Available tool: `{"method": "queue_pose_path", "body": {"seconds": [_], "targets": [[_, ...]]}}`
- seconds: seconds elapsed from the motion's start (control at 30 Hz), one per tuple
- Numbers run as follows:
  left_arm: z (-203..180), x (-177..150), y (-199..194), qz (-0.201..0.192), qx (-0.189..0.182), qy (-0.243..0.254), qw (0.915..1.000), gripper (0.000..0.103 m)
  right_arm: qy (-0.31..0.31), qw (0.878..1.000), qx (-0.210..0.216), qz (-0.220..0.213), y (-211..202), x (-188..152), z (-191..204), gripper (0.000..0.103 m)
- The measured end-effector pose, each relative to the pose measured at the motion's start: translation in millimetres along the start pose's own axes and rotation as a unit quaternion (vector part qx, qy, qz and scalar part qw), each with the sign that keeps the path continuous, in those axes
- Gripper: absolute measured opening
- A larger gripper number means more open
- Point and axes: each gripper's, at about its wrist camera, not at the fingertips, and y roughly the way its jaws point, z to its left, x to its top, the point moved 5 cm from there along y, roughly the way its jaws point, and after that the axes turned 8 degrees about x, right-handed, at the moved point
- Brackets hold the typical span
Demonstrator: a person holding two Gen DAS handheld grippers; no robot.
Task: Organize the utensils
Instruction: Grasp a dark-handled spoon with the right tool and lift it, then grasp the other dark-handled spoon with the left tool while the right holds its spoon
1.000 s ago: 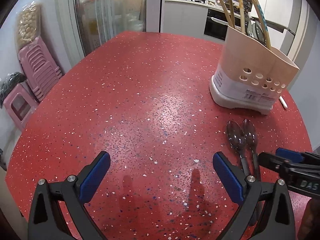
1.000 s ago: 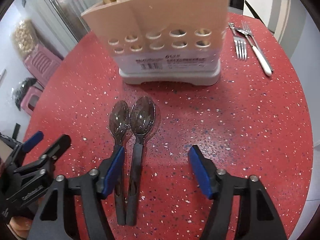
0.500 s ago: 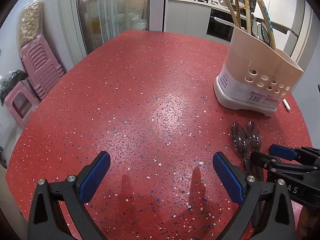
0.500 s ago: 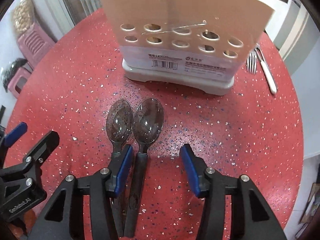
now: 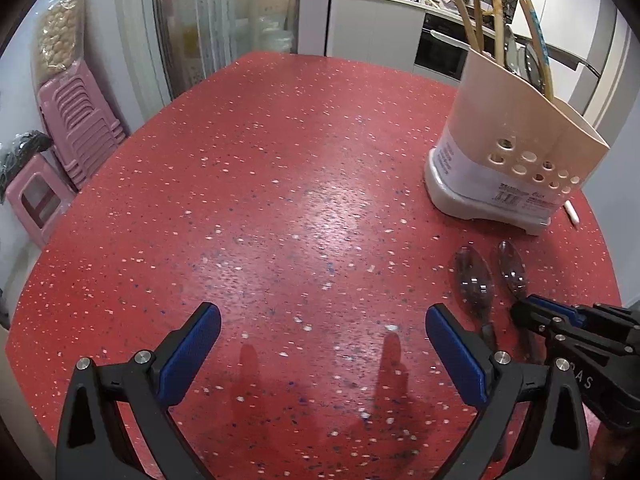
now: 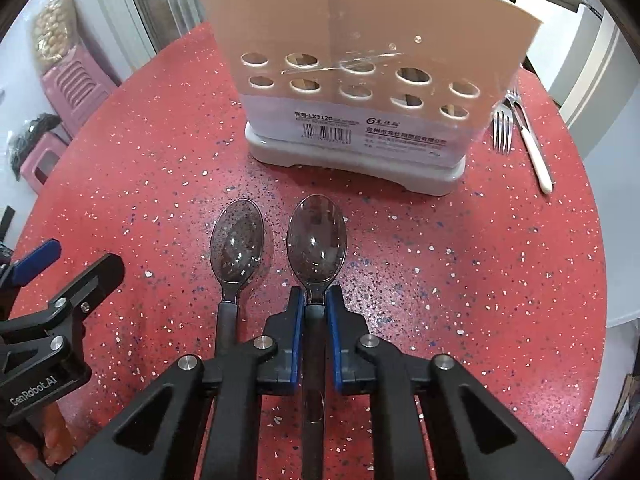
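Since half a second back my right claw [image 6: 316, 304] has clamped down, so now its blue pads [image 6: 295, 320] are pinched on the neck of the right-hand spoon [image 6: 317, 240], just behind the bowl, and the two spoons have spread apart a bit too. That spoon's smoky see-through bowl points at the utensil holder [image 6: 360, 80] and I honestly can't tell if it's off the worktop [image 6: 500, 260] yet or flat on it. The other spoon [image 6: 237, 246] lies just to the left, parallel, not touching, dark handle running back under my claw's frame. The holder is a beige caddy with round holes and a barcode label on a grey base, standing upright just past the spoon bowls, wooden utensils [image 5: 474, 12] poking out the top. A fork [image 6: 503, 130] and a white-handled piece [image 6: 534, 148] lie to its right. My left claw [image 5: 322, 344] is wide open over bare red speckled worktop, holding nothing, well left of the spoons. Pink stools [image 5: 76, 120] stacked off by the wall.
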Motion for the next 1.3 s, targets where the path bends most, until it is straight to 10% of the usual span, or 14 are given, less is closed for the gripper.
{"method": "queue_pose_path", "body": {"seconds": [0.7,1.13,1.3], "targets": [[-102.8,-8.7,7.1,0.060,-0.033,0.084,0.9941,0.103,0.061,0.995,0.051,-0.060,-57.3,-29.4,-74.0,0.012],[-131.0,-5.5,5.5,0.074,-0.035,0.137,0.9873,0.083,0.075,0.992,0.068,-0.073,-67.1,-36.1,-86.3,0.012],[-133.2,-2.6,2.0,0.061,-0.051,0.138,0.9872,0.036,0.075,0.992,0.070,-0.077,-69.3,-37.1,-87.4,0.012]]}}
